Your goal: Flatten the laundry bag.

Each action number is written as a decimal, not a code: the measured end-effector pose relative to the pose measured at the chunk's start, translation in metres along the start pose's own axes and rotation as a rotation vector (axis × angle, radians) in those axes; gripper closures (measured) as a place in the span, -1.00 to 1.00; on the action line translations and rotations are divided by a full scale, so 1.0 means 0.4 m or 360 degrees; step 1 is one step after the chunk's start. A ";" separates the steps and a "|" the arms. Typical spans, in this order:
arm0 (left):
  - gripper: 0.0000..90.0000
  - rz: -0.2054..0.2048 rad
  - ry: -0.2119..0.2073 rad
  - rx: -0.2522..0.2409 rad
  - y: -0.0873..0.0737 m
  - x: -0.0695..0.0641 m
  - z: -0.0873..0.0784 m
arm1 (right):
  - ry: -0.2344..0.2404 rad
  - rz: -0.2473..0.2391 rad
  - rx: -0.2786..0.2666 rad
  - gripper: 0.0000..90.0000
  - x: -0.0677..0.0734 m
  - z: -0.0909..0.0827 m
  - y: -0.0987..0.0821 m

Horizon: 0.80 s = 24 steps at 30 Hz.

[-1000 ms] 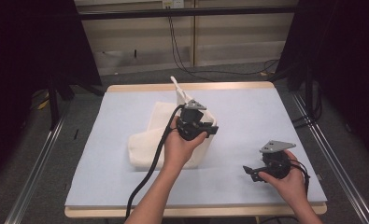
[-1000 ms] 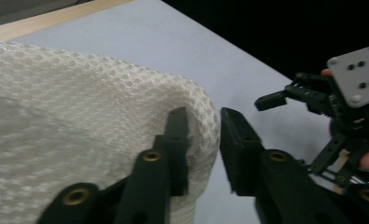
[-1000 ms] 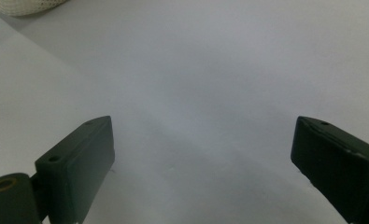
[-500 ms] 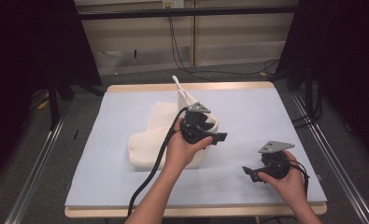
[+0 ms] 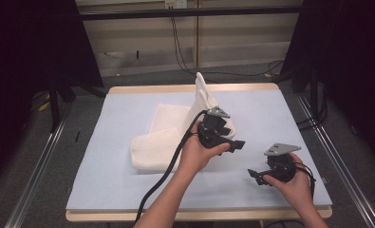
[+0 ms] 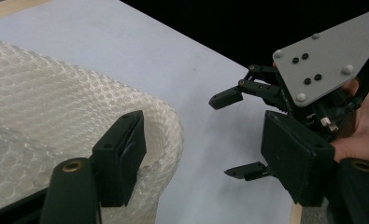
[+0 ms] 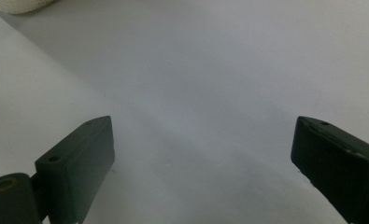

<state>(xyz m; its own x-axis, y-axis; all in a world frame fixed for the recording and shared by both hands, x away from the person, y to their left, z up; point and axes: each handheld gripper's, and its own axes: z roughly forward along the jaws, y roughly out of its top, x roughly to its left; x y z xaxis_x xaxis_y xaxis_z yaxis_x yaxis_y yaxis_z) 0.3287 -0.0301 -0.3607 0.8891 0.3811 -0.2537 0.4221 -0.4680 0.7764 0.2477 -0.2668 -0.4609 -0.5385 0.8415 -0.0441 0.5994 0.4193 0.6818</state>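
A sheet of white bubble wrap [image 5: 159, 137] lies folded on the pale blue mat [image 5: 266, 109], and one flap [image 5: 201, 92] stands up at its far right. My left gripper [image 5: 232, 137] hovers at the wrap's right edge, pointing right. Its jaws have just been opening and now stand open. In the left gripper view the wrap's rounded fold [image 6: 166, 130] reaches in between the jaws beside the left pad [image 6: 126, 149], and nothing presses on it. My right gripper [image 5: 255, 175] rests near the front right, open and pointing left, with bare mat between its jaws [image 7: 201, 158].
The right gripper [image 6: 236, 135] also appears in the left gripper view, close ahead with a grey plate [image 6: 322, 60] on top. The table's wooden rim [image 5: 185, 88] runs along the back. Metal rails [image 5: 38, 166] flank the table on the floor.
The left gripper has slid to the right, off the bubble wrap's edge, and its jaws have spread. The wrap's flap still stands. The right hand has kept still.
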 end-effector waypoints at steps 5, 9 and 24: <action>-0.37 0.0010 -0.0012 0.0015 0.006 -0.007 0.002 | 0.0003 0.0000 0.0001 -0.87 0.000 0.001 0.000; -0.37 0.0026 -0.0026 0.0011 0.014 -0.018 0.006 | -0.0002 0.0010 0.0016 -0.88 0.001 0.001 0.000; -0.28 0.0028 -0.0033 0.0012 0.027 -0.023 -0.012 | 0.0001 0.0010 0.0016 -0.87 0.000 0.002 -0.001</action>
<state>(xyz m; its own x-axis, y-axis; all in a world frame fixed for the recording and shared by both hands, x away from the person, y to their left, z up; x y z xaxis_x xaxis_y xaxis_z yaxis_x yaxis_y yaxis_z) 0.3241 -0.0347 -0.3472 0.8998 0.3563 -0.2519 0.4077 -0.4806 0.7764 0.2478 -0.2668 -0.4618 -0.5348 0.8441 -0.0395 0.6089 0.4174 0.6745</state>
